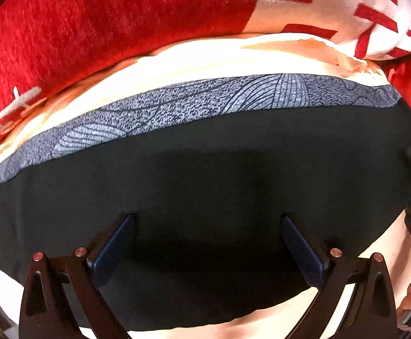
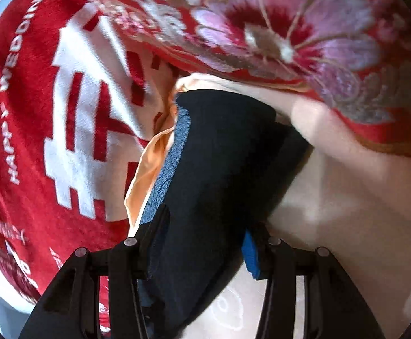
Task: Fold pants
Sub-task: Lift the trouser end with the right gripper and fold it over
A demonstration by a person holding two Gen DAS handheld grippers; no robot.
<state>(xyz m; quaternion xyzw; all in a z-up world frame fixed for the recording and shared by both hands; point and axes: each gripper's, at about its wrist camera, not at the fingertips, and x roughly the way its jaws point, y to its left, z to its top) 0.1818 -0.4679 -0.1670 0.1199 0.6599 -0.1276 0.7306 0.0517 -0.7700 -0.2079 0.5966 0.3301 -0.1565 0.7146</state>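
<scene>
Black pants (image 1: 205, 169) lie folded on a cream sheet, on top of a grey patterned garment (image 1: 177, 104) whose edge shows along their far side. My left gripper (image 1: 208, 243) is open just above the pants, its blue pads (image 1: 115, 254) wide apart with nothing between them. In the right wrist view the pants (image 2: 222, 155) run between the fingers of my right gripper (image 2: 202, 243). The fingers stand apart on either side of the folded end, with a blue pad (image 2: 250, 257) showing on the right. Whether they pinch the cloth I cannot tell.
A red plush blanket (image 1: 106, 28) with white characters lies beyond the pants. A red embroidered floral quilt (image 2: 304, 34) lies at the right. An orange-cream cloth (image 2: 146, 169) sits beside the grey garment. The cream sheet (image 2: 346, 212) spreads to the right.
</scene>
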